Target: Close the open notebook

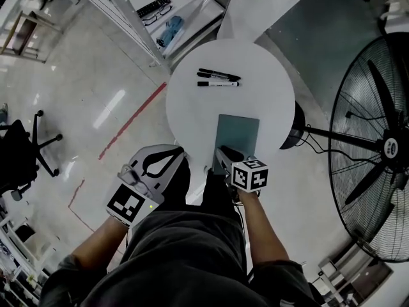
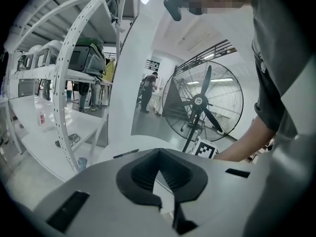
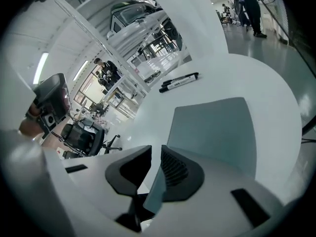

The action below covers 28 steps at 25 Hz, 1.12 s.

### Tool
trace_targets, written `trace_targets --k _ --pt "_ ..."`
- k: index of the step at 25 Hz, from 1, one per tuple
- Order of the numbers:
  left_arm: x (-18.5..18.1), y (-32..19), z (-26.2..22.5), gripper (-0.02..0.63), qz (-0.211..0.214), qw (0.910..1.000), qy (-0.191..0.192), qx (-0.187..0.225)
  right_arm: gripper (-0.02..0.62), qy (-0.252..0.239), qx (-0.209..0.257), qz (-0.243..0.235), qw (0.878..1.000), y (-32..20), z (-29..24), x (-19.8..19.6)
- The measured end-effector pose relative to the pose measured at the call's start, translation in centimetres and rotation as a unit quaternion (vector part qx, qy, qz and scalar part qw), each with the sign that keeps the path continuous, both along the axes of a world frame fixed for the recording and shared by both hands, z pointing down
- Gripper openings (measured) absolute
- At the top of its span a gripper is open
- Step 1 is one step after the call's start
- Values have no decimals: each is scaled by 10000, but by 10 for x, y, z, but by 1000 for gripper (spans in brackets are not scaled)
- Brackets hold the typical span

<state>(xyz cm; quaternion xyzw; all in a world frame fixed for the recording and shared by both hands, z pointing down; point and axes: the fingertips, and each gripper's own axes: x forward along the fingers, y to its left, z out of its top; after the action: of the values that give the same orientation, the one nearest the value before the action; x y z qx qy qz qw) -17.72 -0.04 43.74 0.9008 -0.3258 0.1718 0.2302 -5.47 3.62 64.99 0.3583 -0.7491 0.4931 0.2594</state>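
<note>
A grey-green notebook lies closed and flat on the round white table. My right gripper is at the notebook's near left corner. That corner runs in between the jaws and lies along the right pad. A thin strip of white shows beside the left pad, so the jaws do not pinch it. My left gripper hangs off the table's near left edge, fingertips together, holding nothing.
Two black-and-white pens lie at the table's far side. A big floor fan stands to the right. White shelving is at the back left, an office chair at far left.
</note>
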Motion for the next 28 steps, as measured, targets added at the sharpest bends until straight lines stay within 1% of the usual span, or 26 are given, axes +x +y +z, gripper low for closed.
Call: trace_targets --k 6,14,23,28 --pt "13 -12 -22 15 64 9997 -19 255 41 -65 551 112 9984 -27 -42 16" --pt "38 -25 -50 15 168 9983 -28 554 29 -147 1154 258 9929 -52 -97 44" --pt "57 -47 -82 15 277 9950 -61 952 25 -303 1987 357 9789 -82 -172 61" --pt "68 -54 -98 15 305 9931 -48 1131 23 -372 2358 372 9704 -93 -209 69"
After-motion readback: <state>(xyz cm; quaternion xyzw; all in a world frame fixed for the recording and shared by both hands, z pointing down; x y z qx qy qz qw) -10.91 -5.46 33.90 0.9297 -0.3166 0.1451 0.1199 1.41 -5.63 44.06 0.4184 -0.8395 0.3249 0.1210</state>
